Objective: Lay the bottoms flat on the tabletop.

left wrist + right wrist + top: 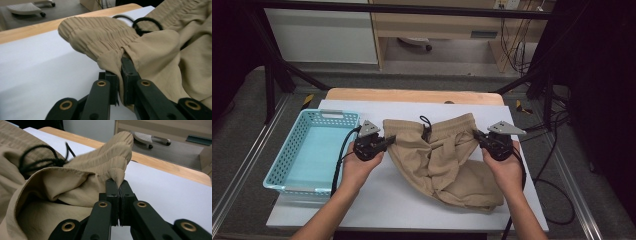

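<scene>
shorts (439, 160) on white table cover (387, 200), just right of blue basket (307, 150), waistband running left-right | left gripper (388, 139) pinching left waistband end, nearer basket | right gripper (478, 136) pinching right waistband end | likely next: carry leftward to basket, both grips kept

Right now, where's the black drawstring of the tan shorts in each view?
High view: the black drawstring sits at the middle of the waistband, upper centre, between the two grippers.
Left gripper view: upper right, looped on the tan shorts beyond the jaws.
Right gripper view: upper left, tangled over the fabric.
Shared landmark: the gathered elastic waistband, pinched at each end.
</scene>
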Action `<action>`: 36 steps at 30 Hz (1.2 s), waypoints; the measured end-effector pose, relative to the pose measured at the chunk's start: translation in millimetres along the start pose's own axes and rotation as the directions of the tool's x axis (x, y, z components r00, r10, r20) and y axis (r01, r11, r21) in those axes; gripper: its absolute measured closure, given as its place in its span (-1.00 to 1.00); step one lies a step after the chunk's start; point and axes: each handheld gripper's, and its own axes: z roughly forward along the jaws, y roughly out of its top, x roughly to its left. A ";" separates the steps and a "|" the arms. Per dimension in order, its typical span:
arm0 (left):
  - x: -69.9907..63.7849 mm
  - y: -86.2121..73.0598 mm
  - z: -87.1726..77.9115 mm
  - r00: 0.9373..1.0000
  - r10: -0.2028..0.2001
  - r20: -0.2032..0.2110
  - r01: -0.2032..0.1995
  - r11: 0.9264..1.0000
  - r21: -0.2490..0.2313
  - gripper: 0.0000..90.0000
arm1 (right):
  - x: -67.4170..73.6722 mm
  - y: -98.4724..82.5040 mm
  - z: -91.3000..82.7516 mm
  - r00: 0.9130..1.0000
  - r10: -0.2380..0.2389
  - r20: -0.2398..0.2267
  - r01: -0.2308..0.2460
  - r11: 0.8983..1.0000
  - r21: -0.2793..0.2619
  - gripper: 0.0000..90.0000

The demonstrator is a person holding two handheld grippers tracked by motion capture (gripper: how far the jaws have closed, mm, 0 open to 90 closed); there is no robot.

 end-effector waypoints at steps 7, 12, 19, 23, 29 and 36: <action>8.4 8.1 -1.0 0.999 0.017 -0.047 -0.018 1.000 -0.006 0.91 | -10.1 -4.3 -1.1 1.000 0.009 0.027 -0.009 1.000 0.000 0.97; 14.8 10.7 -2.5 0.999 -0.012 -0.052 0.011 1.000 -0.016 0.92 | -12.0 -7.9 -0.9 0.999 0.010 0.035 -0.010 1.000 0.000 0.97; 25.3 15.6 -8.4 0.997 -0.039 -0.071 0.037 0.999 -0.033 0.94 | -15.4 -10.6 -2.6 0.999 0.002 0.051 -0.002 1.000 -0.004 0.97; 26.1 15.0 -7.6 0.996 -0.040 -0.079 0.038 0.999 -0.032 0.94 | -17.1 -10.7 -1.6 0.998 0.000 0.059 0.000 1.000 0.001 0.97; 17.6 14.7 -5.5 0.998 -0.021 -0.066 0.019 0.999 -0.035 0.95 | -26.8 -5.2 -2.8 0.995 0.001 0.100 -0.001 1.000 -0.004 0.97; 16.8 13.5 -0.1 0.997 -0.021 -0.068 0.019 1.000 -0.025 0.95 | -34.5 -0.4 -4.5 0.993 0.003 0.119 -0.002 1.000 -0.006 0.97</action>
